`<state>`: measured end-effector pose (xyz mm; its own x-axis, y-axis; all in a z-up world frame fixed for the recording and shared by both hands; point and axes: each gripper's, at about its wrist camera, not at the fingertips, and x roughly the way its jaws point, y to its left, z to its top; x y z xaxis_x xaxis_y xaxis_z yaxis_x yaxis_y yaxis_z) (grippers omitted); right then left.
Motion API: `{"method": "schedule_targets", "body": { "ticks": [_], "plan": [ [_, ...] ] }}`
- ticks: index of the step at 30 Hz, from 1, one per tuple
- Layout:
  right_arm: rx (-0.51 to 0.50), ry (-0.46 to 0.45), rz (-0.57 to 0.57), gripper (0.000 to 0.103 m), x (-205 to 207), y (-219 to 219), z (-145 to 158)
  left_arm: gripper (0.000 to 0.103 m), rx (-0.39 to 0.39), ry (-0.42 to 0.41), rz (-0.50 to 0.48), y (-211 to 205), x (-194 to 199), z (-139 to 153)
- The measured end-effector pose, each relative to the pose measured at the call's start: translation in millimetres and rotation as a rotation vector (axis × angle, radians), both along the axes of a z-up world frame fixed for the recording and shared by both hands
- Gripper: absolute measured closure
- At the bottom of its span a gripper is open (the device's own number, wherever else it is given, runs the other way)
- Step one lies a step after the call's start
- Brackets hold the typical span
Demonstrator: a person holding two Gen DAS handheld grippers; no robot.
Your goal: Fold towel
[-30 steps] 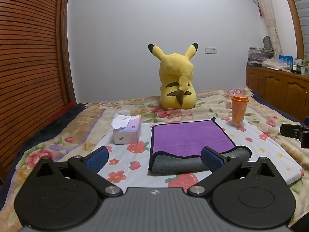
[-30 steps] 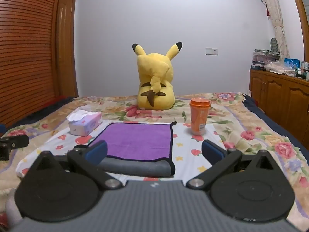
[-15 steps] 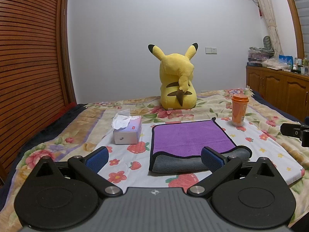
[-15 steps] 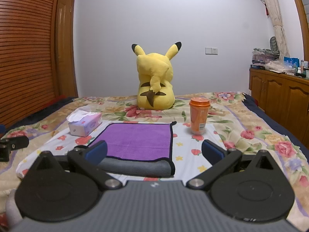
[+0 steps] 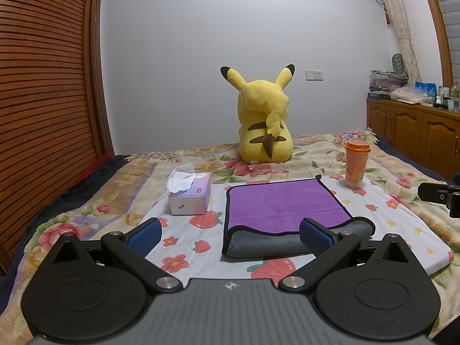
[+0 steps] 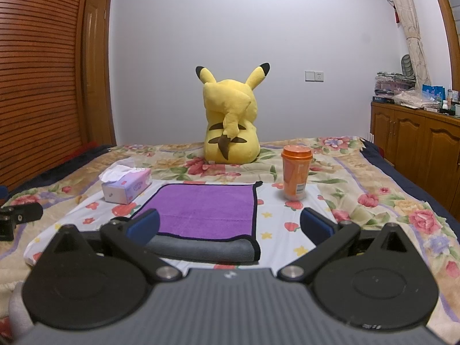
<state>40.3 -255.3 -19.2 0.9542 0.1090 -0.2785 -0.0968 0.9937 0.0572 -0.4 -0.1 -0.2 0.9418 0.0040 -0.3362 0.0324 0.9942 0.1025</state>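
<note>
A purple towel with a grey underside and black hem lies folded on a white flowered cloth on the bed; its grey fold edge faces me. It also shows in the right wrist view. My left gripper is open and empty, just short of the towel's near left corner. My right gripper is open and empty, just short of the towel's near right corner. Neither touches the towel.
A tissue box stands left of the towel and an orange cup to its right. A yellow plush toy sits behind. A wooden cabinet stands at the right, a slatted wooden wall at the left.
</note>
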Motion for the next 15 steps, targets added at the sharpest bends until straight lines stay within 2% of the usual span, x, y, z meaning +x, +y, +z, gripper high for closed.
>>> {"method": "schedule_targets", "body": {
  "ticks": [15],
  "plan": [
    [0.009, -0.001, -0.004, 0.0, 0.3, -3.6, 0.6, 0.0, 0.001, 0.001, 0.0, -0.2, -0.1, 0.0]
  ]
}}
